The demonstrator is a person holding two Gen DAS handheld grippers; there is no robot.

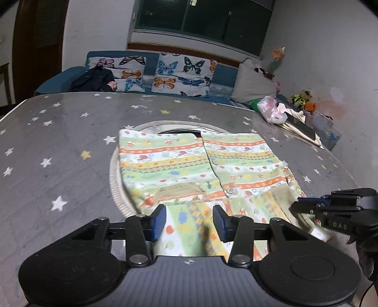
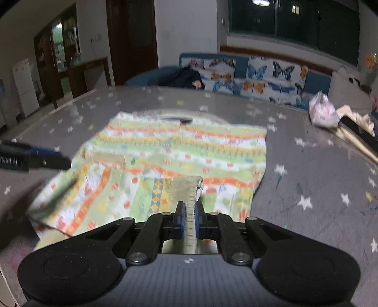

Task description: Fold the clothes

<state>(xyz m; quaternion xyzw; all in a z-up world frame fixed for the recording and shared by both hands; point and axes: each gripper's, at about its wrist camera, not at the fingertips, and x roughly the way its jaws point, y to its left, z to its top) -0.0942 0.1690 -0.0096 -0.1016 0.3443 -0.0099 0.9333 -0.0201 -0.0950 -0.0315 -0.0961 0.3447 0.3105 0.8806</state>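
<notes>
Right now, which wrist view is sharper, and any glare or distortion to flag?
Left wrist view: sharp on the striped cartoon-print garment, fisheye bends the grey star-patterned table edge. Right wrist view: motion blur smears the garment and stars; only the right gripper, shut on the beige cuff, is crisp; lamp reflection in the dark window.

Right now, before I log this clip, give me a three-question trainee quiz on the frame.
1. True or false: the right gripper is shut on the beige cuff of the striped garment.
2. Do the left gripper pads press on cloth? A) yes B) no, open above it
3. What pattern covers the grey tablecloth?

Key: 1 true; 2 B; 3 stars.
</notes>
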